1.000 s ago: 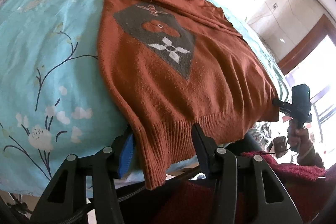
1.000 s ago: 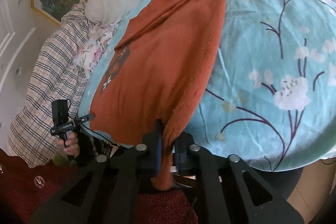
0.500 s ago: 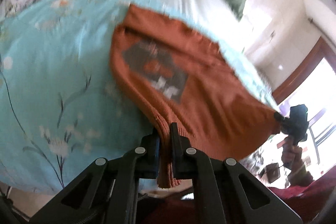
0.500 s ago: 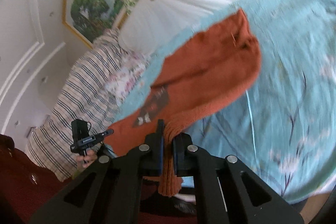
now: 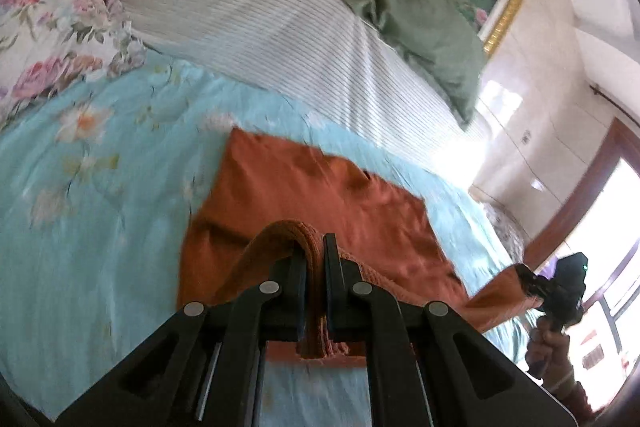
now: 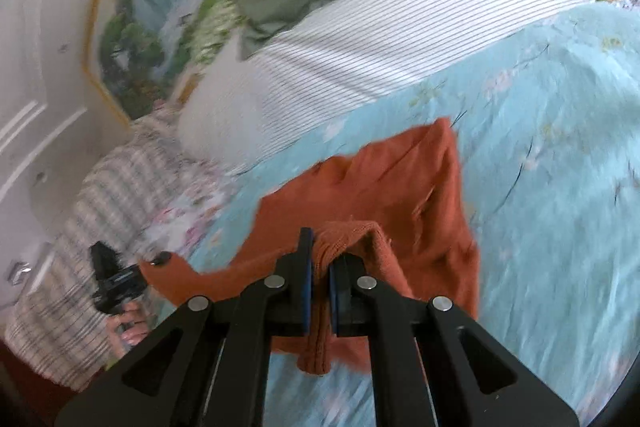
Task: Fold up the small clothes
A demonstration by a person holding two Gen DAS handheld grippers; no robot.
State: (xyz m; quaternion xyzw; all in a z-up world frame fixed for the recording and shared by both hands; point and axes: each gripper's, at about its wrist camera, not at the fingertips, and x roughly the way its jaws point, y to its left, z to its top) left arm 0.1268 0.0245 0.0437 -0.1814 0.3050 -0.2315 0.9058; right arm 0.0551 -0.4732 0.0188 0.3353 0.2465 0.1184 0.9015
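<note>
The bed (image 5: 100,227) with its blue floral cover fills both views, a striped pillow (image 5: 260,7) and a green one (image 5: 420,19) lying at its far end. A second ago the sweater (image 5: 320,195) lay flat on the cover, front up, its grey diamond patch showing and its ribbed hem hanging over the near edge. Now the hem (image 6: 344,239) is off the bed and carried forward over the body, so the patch is hidden under the turned cloth and only plain rust knit shows. The far part still lies on the cover, near the striped pillow.

The left gripper (image 5: 316,267), which stood open around the hem's corner a second ago, is now clamped on it, the rib bunched between narrow jaws with a tail hanging below. The right gripper (image 6: 320,267) keeps its jaws pinched on the other hem corner, as before; in the left view it shows small at the right edge, cloth stretched to it.

I judge this as the first fold under way: bottom toward collar, both corners raised and level with each other. What remains of this step is to lay the hem down near the shoulders and let go, keeping the two corners even so the fold line stays straight.
</note>
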